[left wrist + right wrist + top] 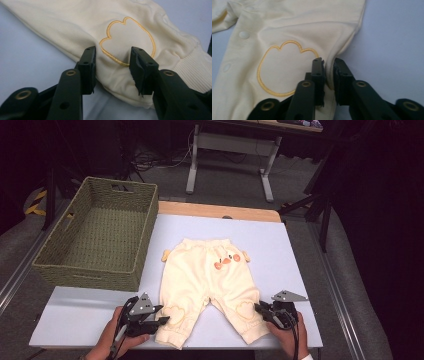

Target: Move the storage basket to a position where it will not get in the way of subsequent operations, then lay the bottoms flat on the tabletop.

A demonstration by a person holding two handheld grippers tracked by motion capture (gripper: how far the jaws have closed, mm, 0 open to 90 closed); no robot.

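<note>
From up high, a pair of cream baby pants [207, 282] lies flat on the light blue desk [280, 250], waistband toward 12 o'clock and both legs pointing down toward 6. A woven green basket [100, 237] sits at about 9 to 10 o'clock from the pants, just beside them, with nothing in it as far as I can see. The left hand-held gripper [159, 319] is right at the cuff end of the leg at 7 o'clock, and the right hand-held gripper [261, 311] is on the outer edge of the leg at 5 o'clock. A hand holds each one from the bottom edge.

In the left gripper view, the jaws stand apart on either side of the leg fabric, right below a yellow stitched heart patch [128, 41]. The ribbed cuff [192, 72] is off at 3 o'clock. The pads don't look clamped, so I'd call it open around the cloth.

In the right gripper view, the jaws are pinched tight on a fold at the leg's side edge, with another heart outline [284, 67] at 9 o'clock.
</note>
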